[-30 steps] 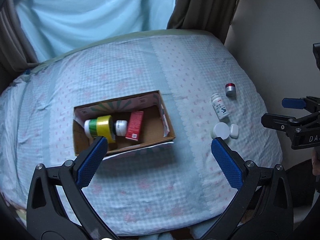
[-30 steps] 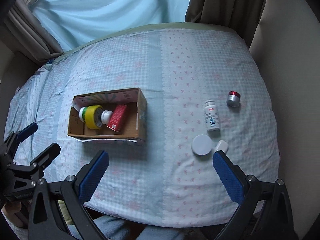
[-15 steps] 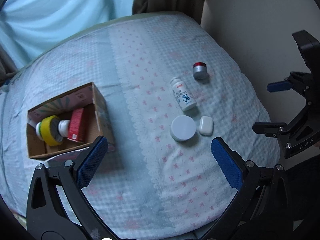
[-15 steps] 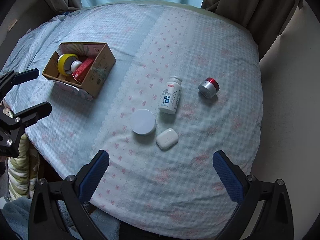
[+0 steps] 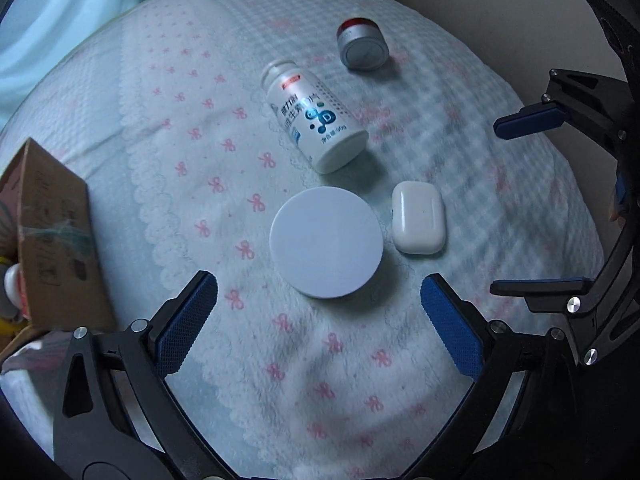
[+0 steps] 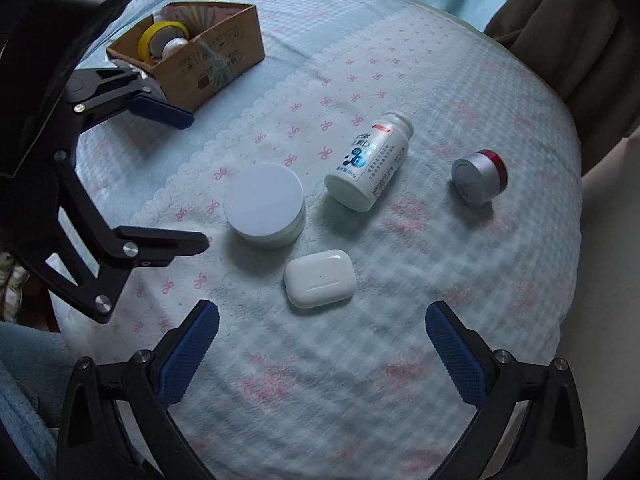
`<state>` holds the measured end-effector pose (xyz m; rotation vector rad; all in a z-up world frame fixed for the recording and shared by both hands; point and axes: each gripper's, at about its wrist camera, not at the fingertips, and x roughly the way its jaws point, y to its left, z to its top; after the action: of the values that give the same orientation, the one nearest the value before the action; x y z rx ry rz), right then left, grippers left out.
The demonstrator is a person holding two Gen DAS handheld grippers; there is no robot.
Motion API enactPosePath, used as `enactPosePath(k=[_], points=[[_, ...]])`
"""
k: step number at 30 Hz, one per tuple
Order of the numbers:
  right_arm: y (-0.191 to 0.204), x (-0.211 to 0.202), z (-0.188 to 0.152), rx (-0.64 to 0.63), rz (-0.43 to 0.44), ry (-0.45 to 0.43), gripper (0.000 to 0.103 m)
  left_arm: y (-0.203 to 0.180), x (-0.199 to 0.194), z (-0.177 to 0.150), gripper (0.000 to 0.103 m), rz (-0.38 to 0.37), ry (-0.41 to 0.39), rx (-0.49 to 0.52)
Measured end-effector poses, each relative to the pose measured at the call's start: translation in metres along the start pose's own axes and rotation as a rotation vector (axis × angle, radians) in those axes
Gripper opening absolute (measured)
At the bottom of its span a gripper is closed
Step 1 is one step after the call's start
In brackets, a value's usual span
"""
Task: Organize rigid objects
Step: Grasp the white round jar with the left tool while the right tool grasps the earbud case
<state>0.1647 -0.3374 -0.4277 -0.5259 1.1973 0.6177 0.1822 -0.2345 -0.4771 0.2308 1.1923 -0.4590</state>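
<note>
Jar (image 5: 325,241): lies flat before your left gripper (image 5: 318,320), beside the case (image 5: 418,218).
Grippers: yours both gape wide, empty; right (image 6: 322,354).
Surface: bow-print blanket (image 6: 400,360).
Room: curtains (image 6: 560,20) behind.

Open right gripper (image 6: 322,344) hovers over a glossy white earbud case (image 6: 320,278) on the bow-patterned blue bedspread (image 6: 440,272), beside a round white jar (image 6: 264,205).
</note>
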Motion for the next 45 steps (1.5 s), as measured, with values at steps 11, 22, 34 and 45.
enactPosePath(k=[11, 22, 34, 45], points=[[-0.006, 0.071, -0.016, -0.045, 0.03, -0.107, 0.079, 0.002, 0.054, -0.003, 0.085, -0.027, -0.065, 0.057], [0.0, 0.083, -0.016, -0.096, 0.049, -0.176, 0.057, -0.005, 0.058, 0.001, 0.068, -0.026, -0.091, 0.098], [0.001, 0.085, -0.014, -0.098, 0.048, -0.169, 0.057, -0.002, 0.055, 0.001, 0.068, -0.037, -0.091, 0.108], [-0.007, 0.066, -0.002, -0.064, 0.024, -0.165, 0.057, 0.017, 0.015, 0.001, 0.068, -0.032, -0.127, 0.032]])
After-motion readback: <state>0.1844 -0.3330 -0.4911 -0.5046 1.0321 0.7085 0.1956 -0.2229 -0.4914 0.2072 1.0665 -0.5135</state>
